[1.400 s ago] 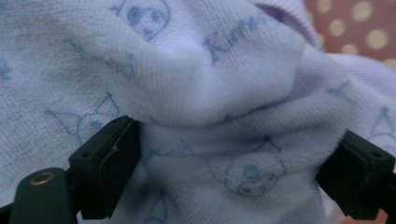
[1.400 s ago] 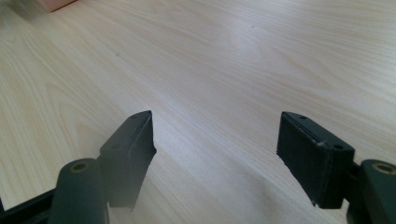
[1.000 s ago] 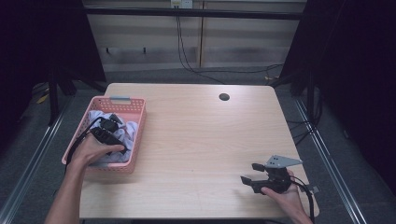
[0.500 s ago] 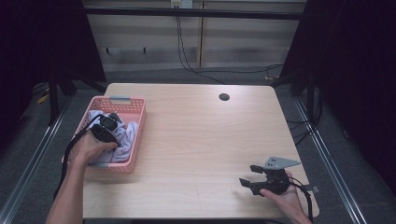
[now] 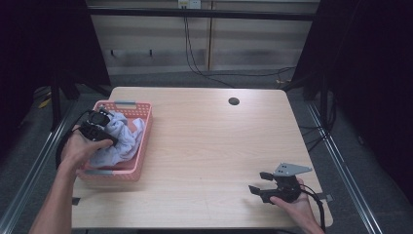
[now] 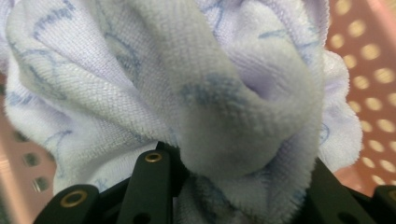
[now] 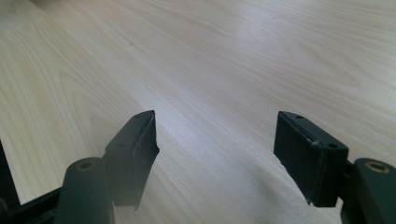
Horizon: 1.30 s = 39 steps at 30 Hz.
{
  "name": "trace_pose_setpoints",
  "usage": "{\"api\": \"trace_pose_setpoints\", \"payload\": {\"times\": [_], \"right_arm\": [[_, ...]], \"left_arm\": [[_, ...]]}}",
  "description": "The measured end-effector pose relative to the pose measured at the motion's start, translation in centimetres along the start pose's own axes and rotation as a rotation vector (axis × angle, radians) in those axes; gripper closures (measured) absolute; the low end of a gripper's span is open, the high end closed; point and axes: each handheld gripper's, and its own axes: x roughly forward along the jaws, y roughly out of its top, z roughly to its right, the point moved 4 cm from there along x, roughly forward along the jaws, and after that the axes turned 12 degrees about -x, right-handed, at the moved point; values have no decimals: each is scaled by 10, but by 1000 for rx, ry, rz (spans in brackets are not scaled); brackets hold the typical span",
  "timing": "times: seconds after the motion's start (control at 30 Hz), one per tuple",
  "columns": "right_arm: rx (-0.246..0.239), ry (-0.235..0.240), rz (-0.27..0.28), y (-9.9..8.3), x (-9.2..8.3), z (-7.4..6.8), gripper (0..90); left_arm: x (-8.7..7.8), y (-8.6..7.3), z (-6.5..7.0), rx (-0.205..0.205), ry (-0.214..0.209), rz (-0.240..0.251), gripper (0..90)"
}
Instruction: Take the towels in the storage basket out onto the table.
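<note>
Left gripper view: towel (image 6: 224,116) bunched inside left gripper (image 6: 233,186).

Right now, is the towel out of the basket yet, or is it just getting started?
Just started. Done: the left gripper has just closed its jaws on a fold of the pale towel. In hand: the towel is bunched up but sits inside the pink basket. Left: getting it onto the table, where the right gripper waits open.

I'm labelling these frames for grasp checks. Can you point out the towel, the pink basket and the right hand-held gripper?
towel (image 6: 140,84), left gripper view, on its bunched fold
pink basket (image 5: 146,129), high view, on its right wall
right hand-held gripper (image 7: 215,140), right gripper view, midway between its open jaws
</note>
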Motion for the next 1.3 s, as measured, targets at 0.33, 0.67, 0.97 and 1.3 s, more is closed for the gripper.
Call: {"api": "trace_pose_setpoints", "payload": {"times": [0.33,0.67,0.97,1.3], "right_arm": [[6,-3,5,1,-1,1,300],[1,-4,8,2,-1,0,300],[-1,-2,8,2,-2,1,300],[-3,-1,8,2,-2,1,298]], "left_arm": [[-35,3,-5,-8,-22,95,652],[-68,11,-3,23,-43,96,650],[-96,25,9,64,-50,105,650],[-119,34,31,141,-49,95,647]]}}
